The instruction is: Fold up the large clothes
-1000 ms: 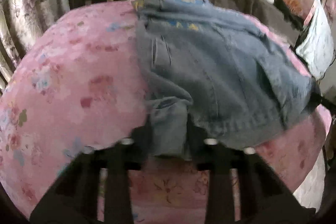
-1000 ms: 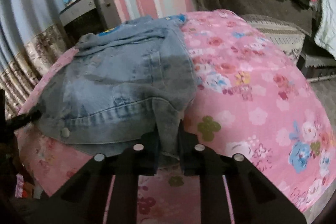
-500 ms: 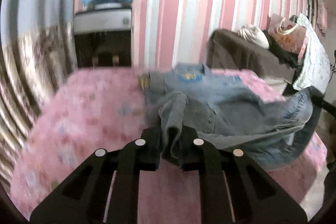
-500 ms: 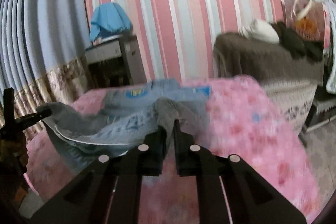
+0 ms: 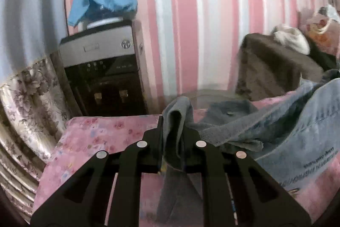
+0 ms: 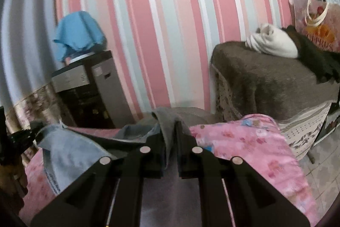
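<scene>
Left tongs (image 5: 173,133) are clamping a bunched fold of the denim jacket (image 5: 297,127); right tongs (image 6: 171,137) are pinching another fold of it, jaws almost together. Jacket is hanging lifted between them over the pink floral bed (image 6: 244,142), inner side showing, printed text visible. Bed's far edge is sitting just beyond the tongs. Farther left: water dispenser (image 5: 99,69). Farther right: brown-covered furniture (image 6: 265,78). Striped wall (image 6: 159,24) behind.

Dim indoor light, soft motion blur

Fisheye bends the striped wall (image 6: 161,35) at the edges; dark corners, no glare.
</scene>
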Demonstrator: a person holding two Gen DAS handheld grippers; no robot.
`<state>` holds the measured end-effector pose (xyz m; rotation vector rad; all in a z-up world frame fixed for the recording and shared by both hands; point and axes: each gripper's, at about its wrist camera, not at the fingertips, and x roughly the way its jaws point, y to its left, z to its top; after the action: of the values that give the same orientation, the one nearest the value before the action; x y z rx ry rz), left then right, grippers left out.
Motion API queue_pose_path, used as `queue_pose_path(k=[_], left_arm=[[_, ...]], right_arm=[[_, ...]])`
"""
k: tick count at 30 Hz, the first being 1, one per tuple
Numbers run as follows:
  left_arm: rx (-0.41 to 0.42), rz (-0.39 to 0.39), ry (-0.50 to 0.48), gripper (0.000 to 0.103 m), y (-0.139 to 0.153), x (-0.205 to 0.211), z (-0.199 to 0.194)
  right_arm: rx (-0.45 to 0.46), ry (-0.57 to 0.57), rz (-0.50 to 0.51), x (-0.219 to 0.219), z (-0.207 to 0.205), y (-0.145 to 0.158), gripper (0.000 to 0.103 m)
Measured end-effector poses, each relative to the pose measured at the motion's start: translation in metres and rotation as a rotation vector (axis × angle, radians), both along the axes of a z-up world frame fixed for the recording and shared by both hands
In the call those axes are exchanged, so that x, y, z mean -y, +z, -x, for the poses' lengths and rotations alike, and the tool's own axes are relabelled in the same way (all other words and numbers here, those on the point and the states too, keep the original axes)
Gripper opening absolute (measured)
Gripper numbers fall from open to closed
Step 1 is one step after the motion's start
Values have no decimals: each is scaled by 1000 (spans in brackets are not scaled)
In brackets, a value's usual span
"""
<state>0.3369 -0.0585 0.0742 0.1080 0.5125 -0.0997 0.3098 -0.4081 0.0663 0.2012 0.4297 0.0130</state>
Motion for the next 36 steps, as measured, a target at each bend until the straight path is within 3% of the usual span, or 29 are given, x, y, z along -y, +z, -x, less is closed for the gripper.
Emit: queue_pose_path(k=[2, 8, 10, 11, 13, 14, 16, 19, 23, 26, 29, 32, 33, 36], left_arm=[[-29, -9, 22, 12, -10, 5, -36], [-188, 60, 57, 16, -51, 7, -118], [-252, 29, 48, 21, -68, 12, -135], [-263, 41, 59, 26, -75, 8, -140], [-270, 64, 81, 78, -79, -1, -141], [-268, 110, 98, 84, -75, -13, -138], [-219, 165, 113, 93, -59, -27, -122], [-148, 86, 121, 93, -39, -26, -94], [-114, 67, 17, 97, -25, -8, -41], [-178, 22, -111, 99, -37, 28, -22], [-249, -79, -131, 98, -68, 58, -27], [-345, -86, -80, 98, -100, 61, -55], [-359, -81, -65, 99, -106, 58, -69], [-380, -80, 18, 99, -113, 44, -107]], right_arm=[[-23, -22, -3, 1, -29, -10, 8], [-108, -71, 22, 8, -105, -49, 8], [-170, -85, 35, 11, -129, -64, 11], [-203, -85, 34, 12, -136, -70, 17], [-248, -102, -4, 21, -145, -76, 37], [-234, -99, -29, 25, -142, -74, 48], [-145, -113, -32, 32, -121, -56, 58], [-68, -130, -21, 31, -84, -31, 63], [-125, -8, 22, -5, -54, -29, 66], [-187, 104, 33, -46, -42, -47, 69], [-254, 154, 46, -73, -50, -68, 69], [-369, 166, 77, -90, -77, -100, 69], [-440, 156, 92, -92, -94, -117, 69], [-522, 120, 115, -86, -131, -143, 69]])
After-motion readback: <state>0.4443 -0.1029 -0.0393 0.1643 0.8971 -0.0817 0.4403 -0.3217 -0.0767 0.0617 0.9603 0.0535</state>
